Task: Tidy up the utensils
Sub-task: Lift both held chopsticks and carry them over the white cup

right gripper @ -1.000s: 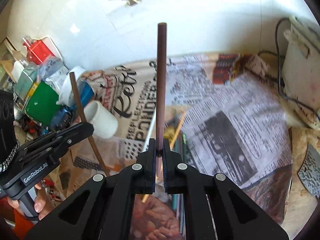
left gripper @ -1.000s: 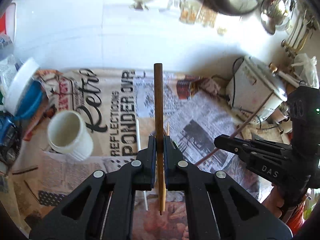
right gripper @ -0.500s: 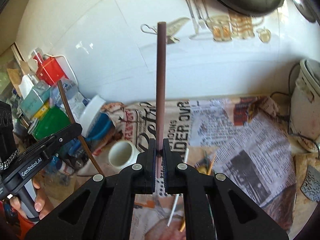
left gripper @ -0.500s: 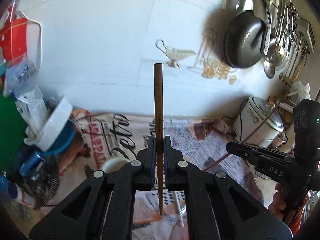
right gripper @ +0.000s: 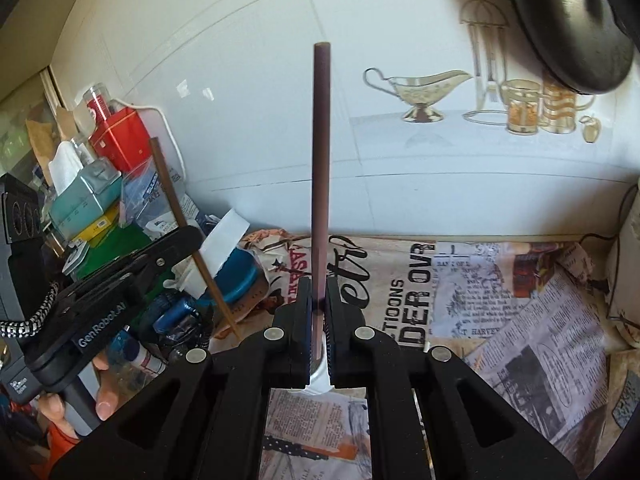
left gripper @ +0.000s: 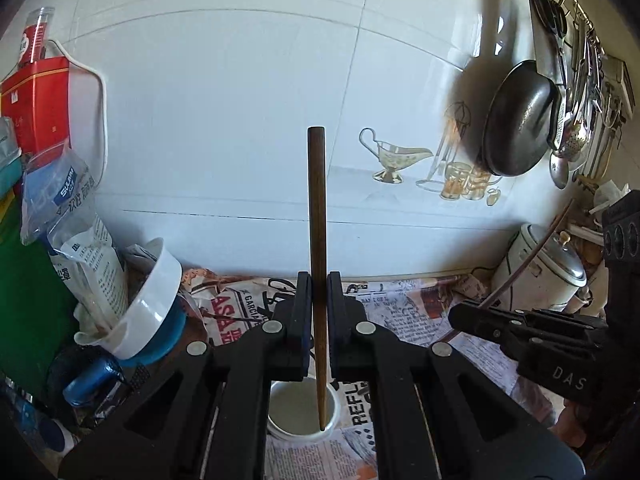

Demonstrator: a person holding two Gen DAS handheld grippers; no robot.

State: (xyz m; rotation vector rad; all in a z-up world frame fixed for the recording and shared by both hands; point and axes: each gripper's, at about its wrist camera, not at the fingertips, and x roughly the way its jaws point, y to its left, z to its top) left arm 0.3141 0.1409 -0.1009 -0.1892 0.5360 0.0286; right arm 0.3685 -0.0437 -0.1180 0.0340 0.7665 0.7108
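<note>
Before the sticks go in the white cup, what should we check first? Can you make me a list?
1. Left gripper shut on its brown chopstick: ok.
2. Right gripper shut on its dark chopstick: ok.
3. Brown chopstick's thin tip over the white cup: ok in the left wrist view.
4. Dark chopstick's lower tip over the cup: cannot tell, hidden by the jaws.
5. Cup upright, mouth open: ok.
6. Cup empty inside: looks so, partly hidden.

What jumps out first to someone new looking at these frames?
Each hand-held gripper is clamped on one upright chopstick: the left hand-held gripper on a brown chopstick, the right hand-held gripper on a darker chopstick. Below the brown one's tip sits a white cup on newspaper. A black pan hangs on the wall, upper right.
</note>
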